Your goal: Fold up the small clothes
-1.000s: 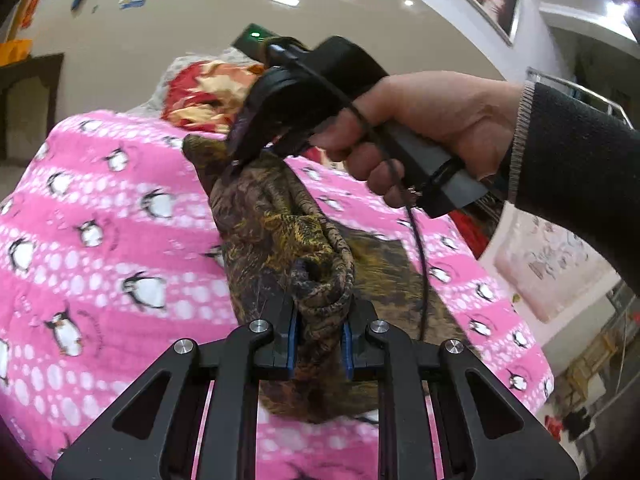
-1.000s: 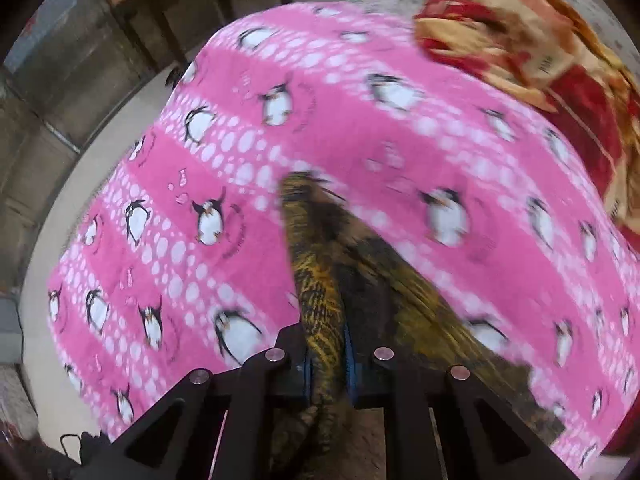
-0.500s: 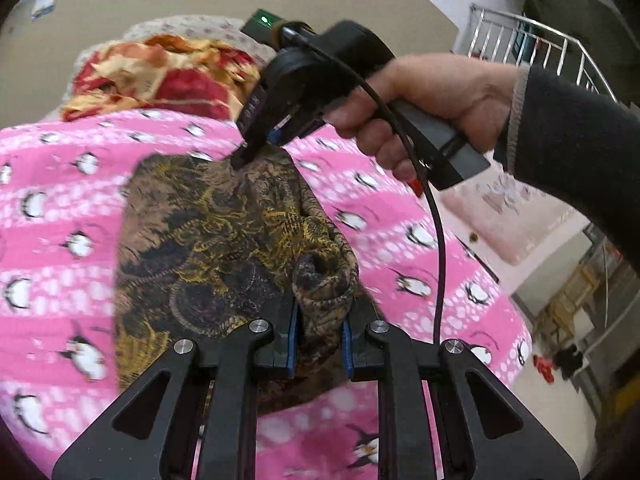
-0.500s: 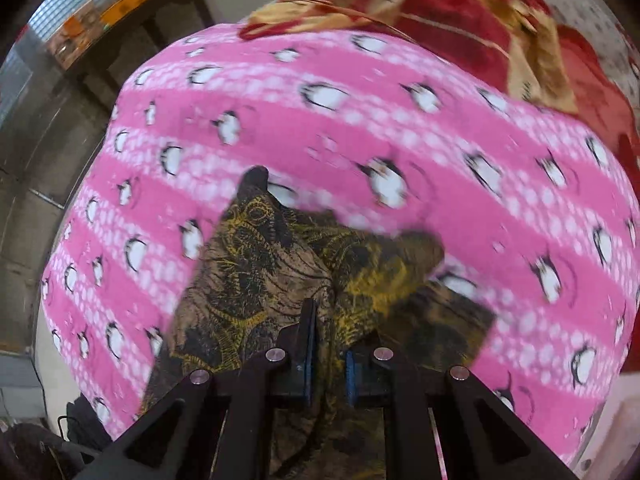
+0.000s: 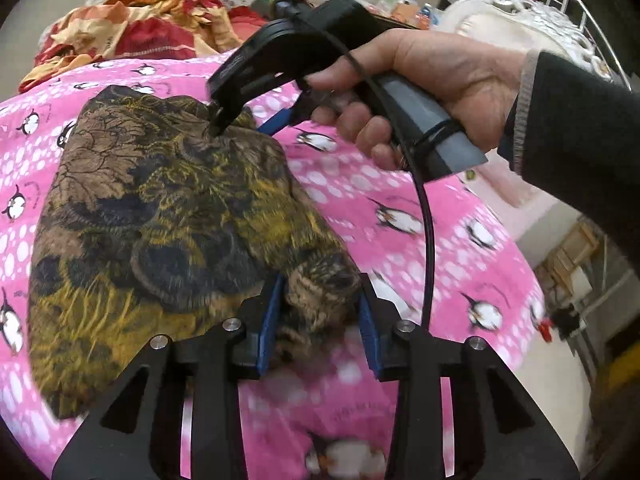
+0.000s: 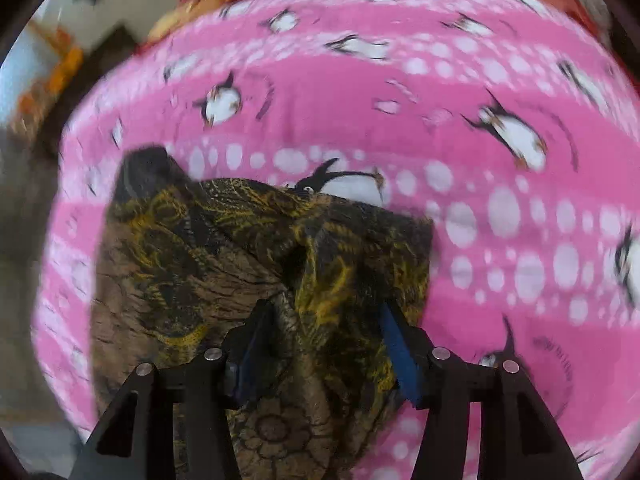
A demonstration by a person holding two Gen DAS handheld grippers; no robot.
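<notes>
A small brown, black and yellow patterned garment [image 5: 160, 216] lies spread on the pink penguin blanket [image 5: 400, 208]. My left gripper [image 5: 320, 320] is open, its jaws apart around a bunched corner of the cloth. My right gripper [image 5: 236, 120], held by a hand, rests its tips on the garment's far edge and is open. In the right wrist view the right gripper [image 6: 328, 340] stands open over the garment [image 6: 240, 256], cloth lying loose between the blue pads [image 6: 400, 348].
A red and orange bedcover [image 5: 136, 36] is heaped at the far end of the bed. A white metal-railed piece of furniture [image 5: 520, 16] stands at the right. The bed edge drops to the floor at the right [image 5: 568, 320].
Both grippers were shut on the garment, holding it up. The garment has come down flat onto the blanket and both grippers have opened.
</notes>
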